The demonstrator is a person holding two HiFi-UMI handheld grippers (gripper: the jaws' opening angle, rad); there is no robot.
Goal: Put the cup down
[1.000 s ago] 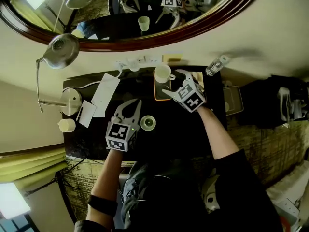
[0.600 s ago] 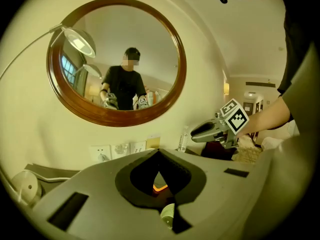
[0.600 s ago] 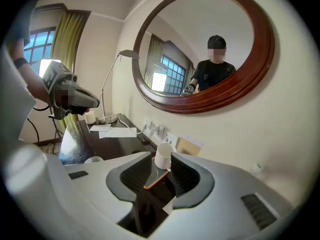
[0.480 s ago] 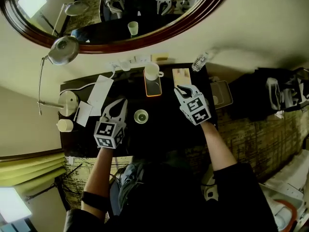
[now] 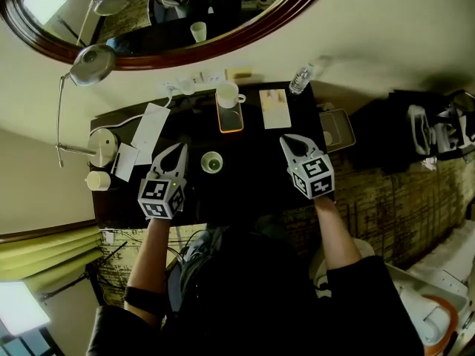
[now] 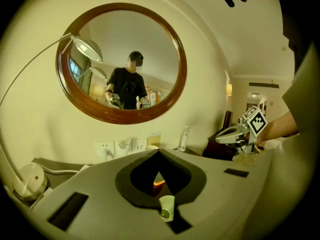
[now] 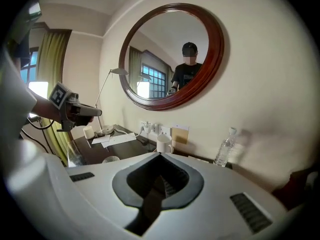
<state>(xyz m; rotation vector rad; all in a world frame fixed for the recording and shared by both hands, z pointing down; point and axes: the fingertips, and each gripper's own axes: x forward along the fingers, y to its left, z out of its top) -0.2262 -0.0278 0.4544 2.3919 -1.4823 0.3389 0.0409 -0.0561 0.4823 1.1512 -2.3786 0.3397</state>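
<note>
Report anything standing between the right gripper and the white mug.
Nothing upright does. The right gripper, its jaws just closed on nothing, sees the white mug directly. Only a flat card lies on the dark table near that path.

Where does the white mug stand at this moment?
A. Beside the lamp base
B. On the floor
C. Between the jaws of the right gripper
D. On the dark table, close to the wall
D: the white mug stands on the dark table, at its far edge by the wall.
</note>
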